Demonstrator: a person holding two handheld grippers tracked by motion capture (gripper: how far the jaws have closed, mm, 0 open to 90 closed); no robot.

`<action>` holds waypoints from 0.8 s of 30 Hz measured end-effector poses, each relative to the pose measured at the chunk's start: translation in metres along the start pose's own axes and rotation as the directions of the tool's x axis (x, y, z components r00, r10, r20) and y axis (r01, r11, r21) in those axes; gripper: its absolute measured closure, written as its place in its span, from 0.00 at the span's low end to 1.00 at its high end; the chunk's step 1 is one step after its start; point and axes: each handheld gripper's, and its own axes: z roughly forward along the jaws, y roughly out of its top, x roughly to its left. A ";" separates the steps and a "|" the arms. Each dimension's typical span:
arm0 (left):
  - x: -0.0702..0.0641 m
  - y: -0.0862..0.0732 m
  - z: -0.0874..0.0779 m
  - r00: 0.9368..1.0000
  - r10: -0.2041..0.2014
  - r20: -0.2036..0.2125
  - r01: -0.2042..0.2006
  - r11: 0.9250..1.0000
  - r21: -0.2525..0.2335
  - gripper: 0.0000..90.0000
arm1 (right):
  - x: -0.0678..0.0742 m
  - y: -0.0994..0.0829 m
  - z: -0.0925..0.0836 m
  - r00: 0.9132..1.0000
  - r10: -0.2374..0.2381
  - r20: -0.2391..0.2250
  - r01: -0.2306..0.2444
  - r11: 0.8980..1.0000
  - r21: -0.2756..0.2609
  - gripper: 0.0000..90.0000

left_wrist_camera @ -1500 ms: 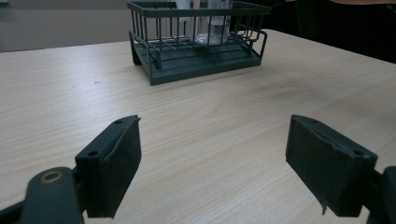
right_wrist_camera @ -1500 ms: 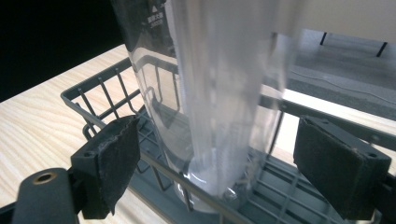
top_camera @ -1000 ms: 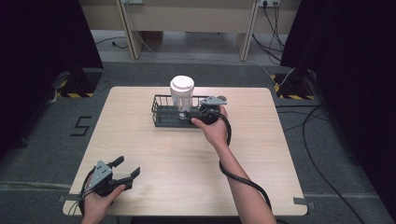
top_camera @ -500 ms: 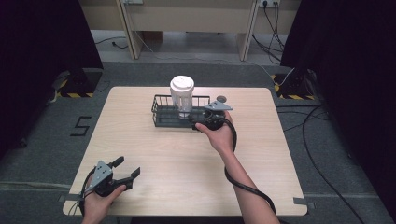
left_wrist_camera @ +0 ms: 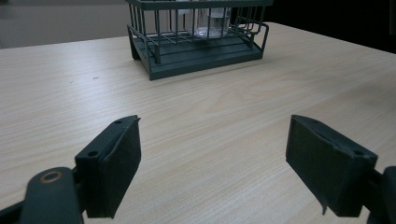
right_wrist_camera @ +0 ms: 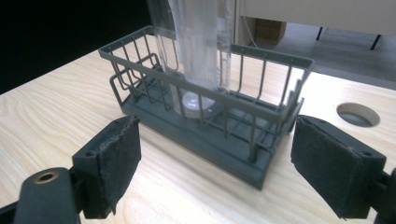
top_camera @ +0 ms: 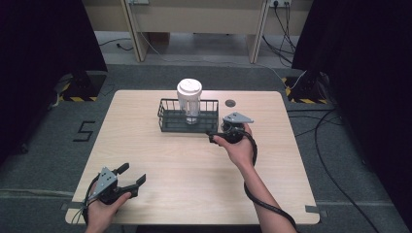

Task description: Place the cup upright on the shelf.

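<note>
A dark wire basket (top_camera: 170, 121) stands at the middle back of the table, and a tall clear cup with a white lid (top_camera: 189, 97) stands upright inside it. My right gripper (top_camera: 213, 136) is open, just off the basket's near right corner, with nothing between its fingers. In the right gripper view the basket (right_wrist_camera: 233, 140) and the clear cup (right_wrist_camera: 196, 46) sit close ahead of the open right gripper (right_wrist_camera: 226, 158). My left gripper (top_camera: 132, 173) rests open near the table's front left corner. In its own view the left gripper (left_wrist_camera: 215, 163) faces the distant basket (left_wrist_camera: 196, 44) across bare wood.
The light wooden table (top_camera: 194, 165) has a round cable hole (top_camera: 230, 103) at the back, right of the basket, also visible in the right gripper view as a hole (right_wrist_camera: 357, 114). Cables lie on the floor (top_camera: 335, 160) to the right.
My right gripper has drawn back from the basket toward the person and slightly right, leaving the cup standing in the basket. The left gripper has stayed put.
</note>
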 end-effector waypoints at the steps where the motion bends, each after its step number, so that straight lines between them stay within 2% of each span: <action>1: 0.000 0.000 0.000 1.000 0.000 0.001 0.000 1.000 0.003 0.19 | -0.002 -0.004 -0.004 1.000 0.001 0.001 -0.001 1.000 0.005 0.19; 12: -0.001 0.000 0.000 1.000 0.006 -0.003 -0.006 1.000 0.002 0.19 | -0.009 -0.024 -0.025 1.000 0.013 0.010 -0.013 1.000 0.011 0.20; 24: -0.001 -0.001 -0.001 1.000 0.004 -0.003 -0.004 1.000 0.005 0.19 | -0.028 -0.050 -0.060 0.998 0.032 0.060 -0.033 0.999 0.010 0.21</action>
